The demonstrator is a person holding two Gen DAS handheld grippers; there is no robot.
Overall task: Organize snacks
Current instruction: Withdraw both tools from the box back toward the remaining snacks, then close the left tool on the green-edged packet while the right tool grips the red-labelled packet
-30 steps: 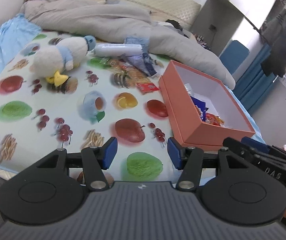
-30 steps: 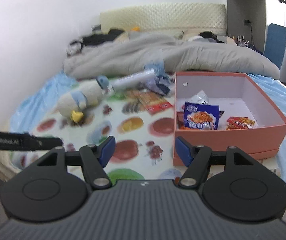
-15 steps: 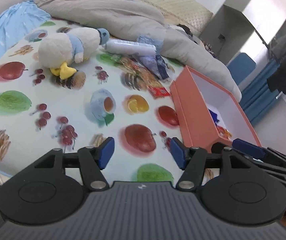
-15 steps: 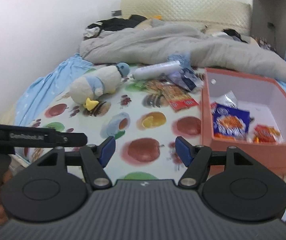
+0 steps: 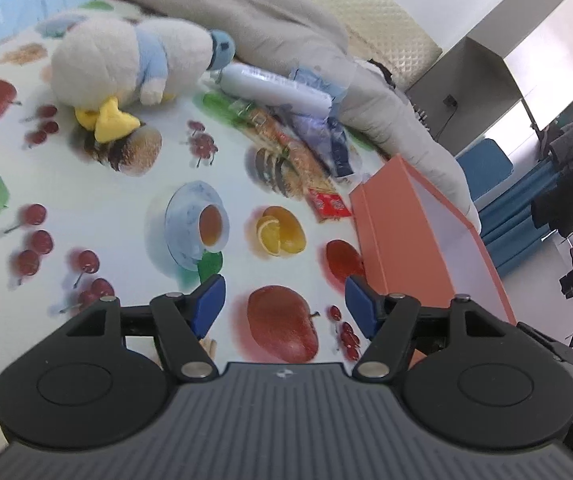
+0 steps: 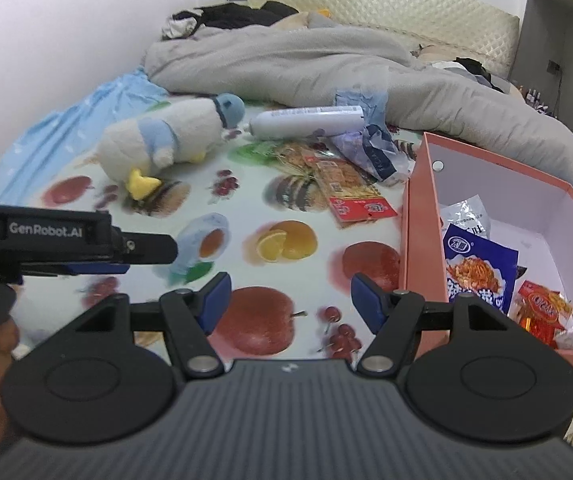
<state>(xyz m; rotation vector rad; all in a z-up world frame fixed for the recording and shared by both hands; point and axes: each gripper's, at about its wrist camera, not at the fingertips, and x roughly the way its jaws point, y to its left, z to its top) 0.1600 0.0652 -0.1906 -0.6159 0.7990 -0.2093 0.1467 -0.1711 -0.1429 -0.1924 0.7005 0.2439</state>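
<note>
Both of your tools are empty. The left tool (image 5: 282, 304) has its jaws wide with only the printed sheet between them, and the right tool (image 6: 289, 300) is wide too, holding nothing.

The snacks not yet sorted lie in a loose pile on the bed, far from you and just left of the pink box (image 6: 418, 240): the long red-and-orange packets (image 6: 346, 184), a crumpled blue wrapper (image 6: 374, 152) and the white tube (image 6: 306, 122). Several packets, among them the blue snack bag (image 6: 478, 272), are already inside the box.

The packets overlap, so if you close on one edge, you may drag a second packet along or drop both. The flat foil lies tight on the soft sheet, and the fingers can pinch the sheet instead. The plush duck (image 5: 134, 68) is just beside the tube; it seems to touch it, though the view is blurred there. Your two tools are near each other and may collide.
</note>
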